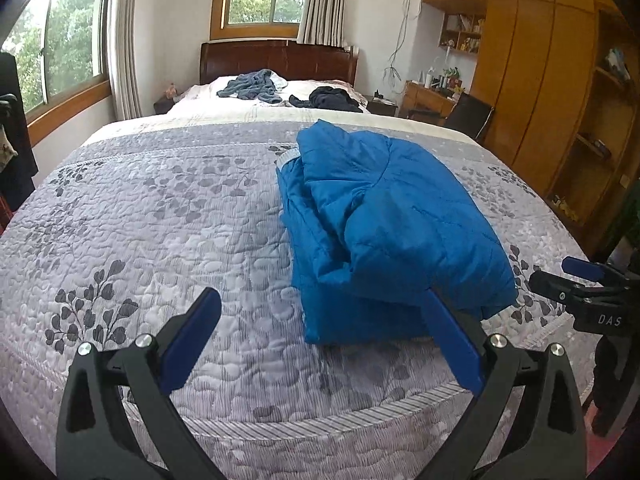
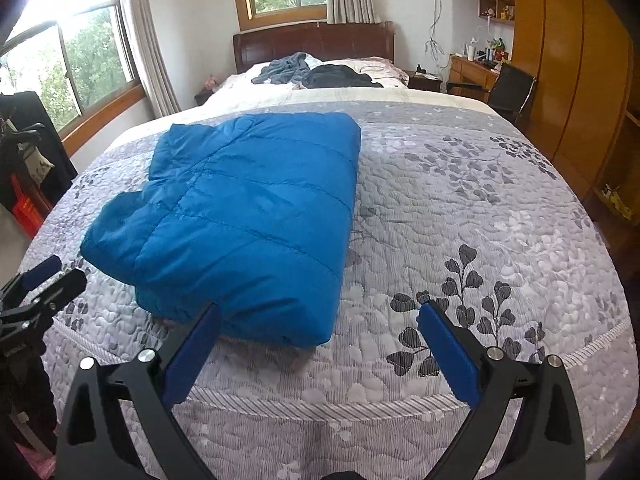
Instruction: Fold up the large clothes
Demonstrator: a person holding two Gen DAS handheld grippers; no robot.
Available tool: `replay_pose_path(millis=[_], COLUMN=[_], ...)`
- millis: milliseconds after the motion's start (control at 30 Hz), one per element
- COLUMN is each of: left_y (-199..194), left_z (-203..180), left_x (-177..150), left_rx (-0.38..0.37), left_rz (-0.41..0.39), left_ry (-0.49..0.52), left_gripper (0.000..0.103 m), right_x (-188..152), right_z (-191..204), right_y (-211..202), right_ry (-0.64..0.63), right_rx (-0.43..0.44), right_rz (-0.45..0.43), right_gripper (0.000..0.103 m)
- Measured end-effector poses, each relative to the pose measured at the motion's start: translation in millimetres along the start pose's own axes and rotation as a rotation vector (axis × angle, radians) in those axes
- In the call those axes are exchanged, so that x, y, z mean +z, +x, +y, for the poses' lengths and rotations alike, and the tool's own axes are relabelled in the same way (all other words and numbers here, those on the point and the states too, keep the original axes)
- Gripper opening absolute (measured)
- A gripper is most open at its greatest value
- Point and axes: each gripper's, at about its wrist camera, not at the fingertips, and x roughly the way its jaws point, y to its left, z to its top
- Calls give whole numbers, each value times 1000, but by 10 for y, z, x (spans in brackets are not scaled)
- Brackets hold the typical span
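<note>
You are working over the bed (image 1: 160,216), and the jacket (image 1: 384,216) is lying on its quilt (image 2: 460,208) near the foot edge, already folded into a thick blue bundle. By the look of it, the folding step is ending: layers are stacked, though the left side is showing loose, uneven edges.

The left gripper (image 1: 320,320) is hovering just short of the bundle, jaws spread wide, gripping nothing. The right gripper (image 2: 318,328) is hovering at the bundle's near corner, jaws equally wide and empty.

For the next move, you are likely choosing between tidying the loose left edge and fetching another garment. Two are lying crumpled by the pillows: grey clothes (image 1: 252,86) and dark clothes (image 1: 332,100), both well apart from you.

Nothing is lying between the grippers and the jacket. The desk (image 2: 472,68) and chair (image 2: 512,88) are standing clear of the bed.
</note>
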Motion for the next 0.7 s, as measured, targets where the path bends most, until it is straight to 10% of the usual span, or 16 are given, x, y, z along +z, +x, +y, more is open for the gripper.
replay_pose_path(millis=[700], left_y=[34], left_z=[-35], left_x=[-87], left_rx=[26], left_rz=[32], left_ry=[-3], left_gripper=[100], right_x=[-67], right_z=[-22], right_y=[37], right_ry=[-9], right_rx=[-54], right_rz=[15], right_gripper=[99])
